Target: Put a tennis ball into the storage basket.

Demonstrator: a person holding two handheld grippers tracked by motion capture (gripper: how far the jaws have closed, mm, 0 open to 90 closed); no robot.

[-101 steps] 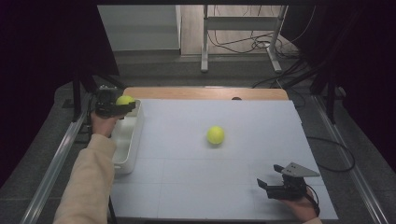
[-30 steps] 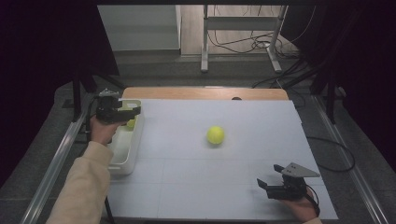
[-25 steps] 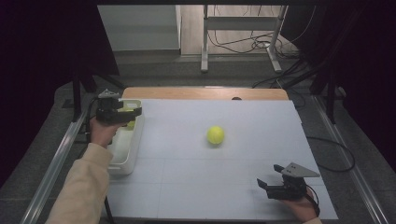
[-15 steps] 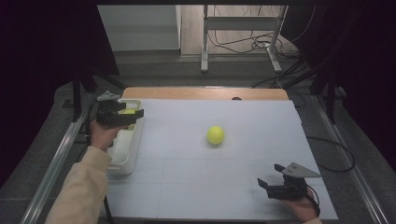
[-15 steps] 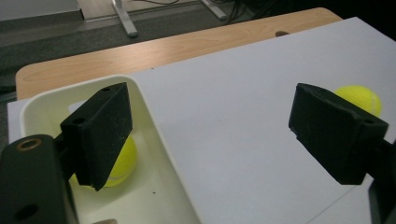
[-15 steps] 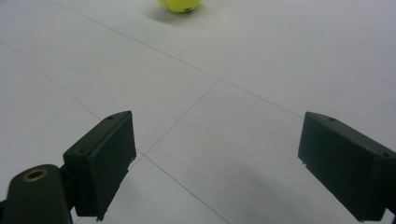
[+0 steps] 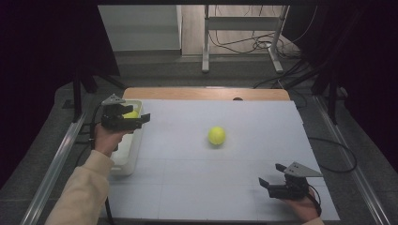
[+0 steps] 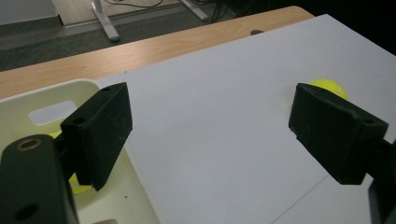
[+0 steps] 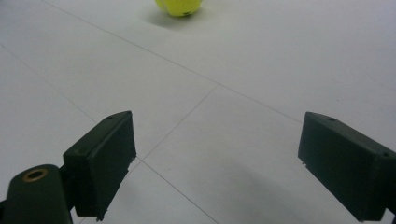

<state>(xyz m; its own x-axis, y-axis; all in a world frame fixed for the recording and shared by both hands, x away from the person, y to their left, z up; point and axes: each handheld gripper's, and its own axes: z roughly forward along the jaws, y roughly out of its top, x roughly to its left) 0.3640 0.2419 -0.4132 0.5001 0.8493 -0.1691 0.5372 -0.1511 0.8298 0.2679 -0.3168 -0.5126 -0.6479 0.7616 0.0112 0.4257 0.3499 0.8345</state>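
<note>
High view: the left gripper (image 7: 141, 119) hangs over the far left edge of the bench (image 7: 187, 187), above the rim of a cream bin (image 7: 126, 161) that sits along that edge. Its jaws stand well apart with nothing between them. Inside the bin a yellow ball (image 7: 132, 114) lies at the far end, partly hidden behind the gripper's body; the left gripper view shows it as a sliver of yellow (image 8: 77, 182) beneath the near jaw, on the bin's floor (image 8: 135, 205). A second tennis ball (image 7: 216, 135) rests on the open white surface near the middle of the bench, well apart from both grippers, with bare board all round it. In the left gripper view that ball (image 8: 329, 87) peeks out behind the far jaw. The right gripper (image 7: 272, 177) sits low at the near right corner, its jaws also wide open and empty, pointing across the board toward the middle ball (image 9: 180, 6), with nothing in between. A wooden strip (image 7: 206, 93) borders the far edge of the bench, and cables (image 7: 244, 42) and a metal stand (image 7: 241, 28) lie on the floor beyond. Compared with a few seconds ago, the left gripper no longer carries the ball it held over the bin; that ball now lies in the bin, and the gripper has drifted toward the bench's middle. The right gripper and the middle ball have kept their places.
</note>
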